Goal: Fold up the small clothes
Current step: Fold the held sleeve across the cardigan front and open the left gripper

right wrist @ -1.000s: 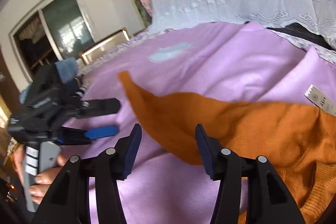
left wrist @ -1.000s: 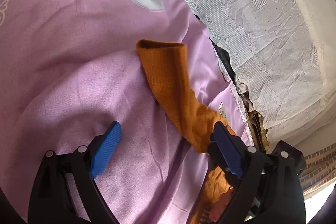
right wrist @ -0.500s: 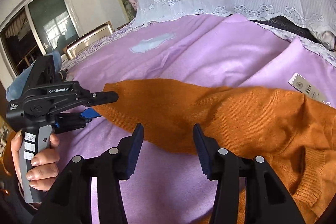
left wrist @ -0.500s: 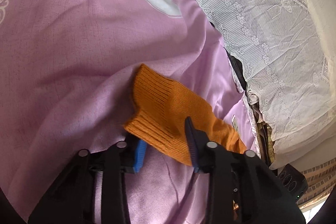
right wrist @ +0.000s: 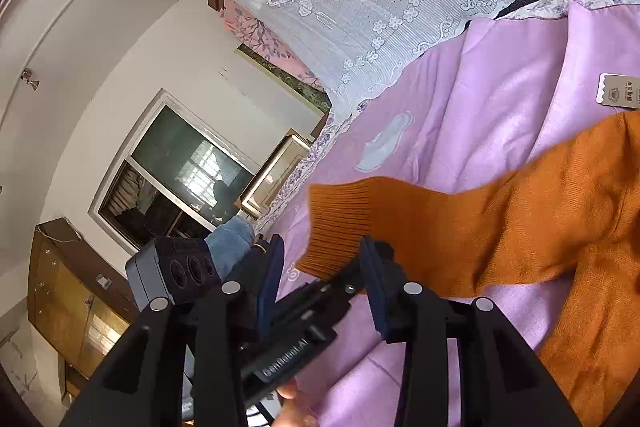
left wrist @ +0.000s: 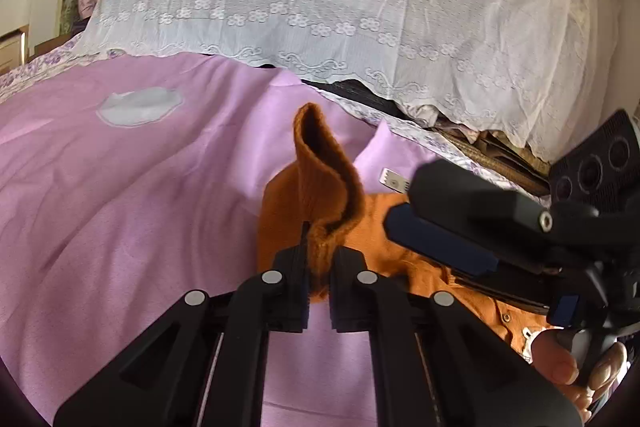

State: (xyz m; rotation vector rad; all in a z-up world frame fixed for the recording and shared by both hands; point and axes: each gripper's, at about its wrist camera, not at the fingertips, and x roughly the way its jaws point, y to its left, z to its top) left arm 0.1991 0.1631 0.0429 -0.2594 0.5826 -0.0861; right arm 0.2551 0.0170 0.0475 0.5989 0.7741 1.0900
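An orange knit sweater (left wrist: 280, 219) lies on the purple bedspread (left wrist: 120, 207). My left gripper (left wrist: 319, 267) is shut on the ribbed cuff (left wrist: 320, 163) of its sleeve, which stands up folded above the jaws, lifted off the bed. In the right wrist view the sleeve (right wrist: 480, 227) stretches from the body at right to the pinched cuff (right wrist: 340, 219). My right gripper (right wrist: 324, 287) hovers close beside the left one, over the sweater body; its blue pads (left wrist: 440, 243) are apart and closing slightly, pressing on nothing.
A white lace cover (left wrist: 320, 7) drapes over the pile at the head of the bed. A white care tag (left wrist: 394, 181) lies by the sweater. A hand (left wrist: 560, 359) holds the right gripper. A window (right wrist: 180, 179) and a wooden cabinet (right wrist: 60, 287) stand past the bed.
My left gripper went from wide open to shut on the sleeve cuff, then lifted it and carried it toward the sweater body. Both grippers rolled, and the right one rose a little.
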